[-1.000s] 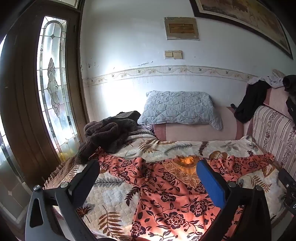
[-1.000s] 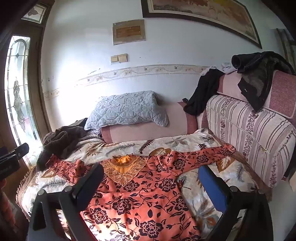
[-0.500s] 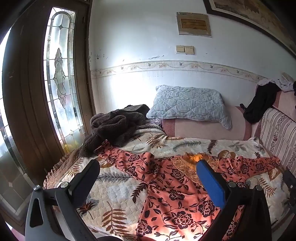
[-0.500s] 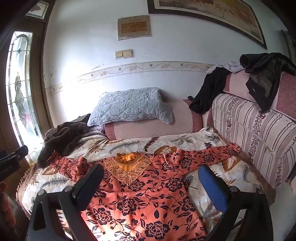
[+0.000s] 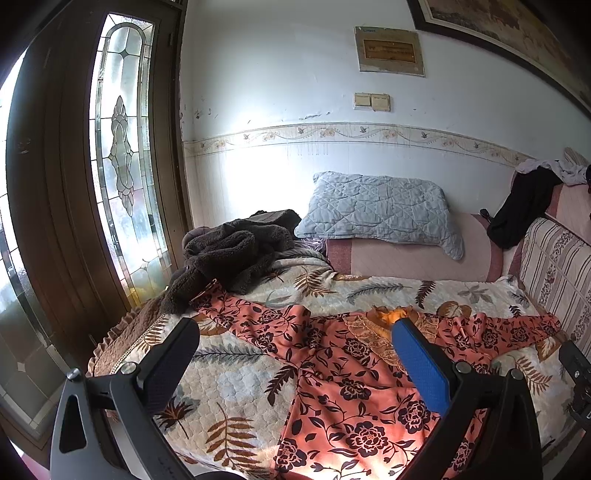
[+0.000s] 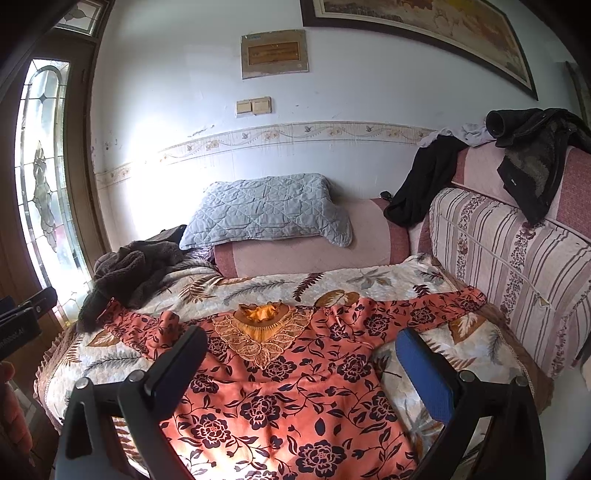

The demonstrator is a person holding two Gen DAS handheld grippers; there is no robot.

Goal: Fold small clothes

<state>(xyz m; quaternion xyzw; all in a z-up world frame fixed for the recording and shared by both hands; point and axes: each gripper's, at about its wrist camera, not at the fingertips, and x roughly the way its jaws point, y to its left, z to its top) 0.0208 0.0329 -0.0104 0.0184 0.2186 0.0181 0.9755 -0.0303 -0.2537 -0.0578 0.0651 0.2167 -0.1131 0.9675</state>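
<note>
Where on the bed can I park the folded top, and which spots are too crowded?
Bare leaf-print cover runs between the floral top and the pink bolster; smaller patches lie under each sleeve. Crowded: the brown fleece heap in the far-left corner, and the sofa back draped with dark clothes.

A pale wall (image 6: 369,92) with a floral border strip (image 6: 295,131) stood behind a sofa (image 6: 517,251) draped in a leaf-print quilt (image 5: 240,376). Daylight glared through a leaded-glass door (image 5: 118,166) at left; a framed picture (image 6: 424,18) hung above.
</note>
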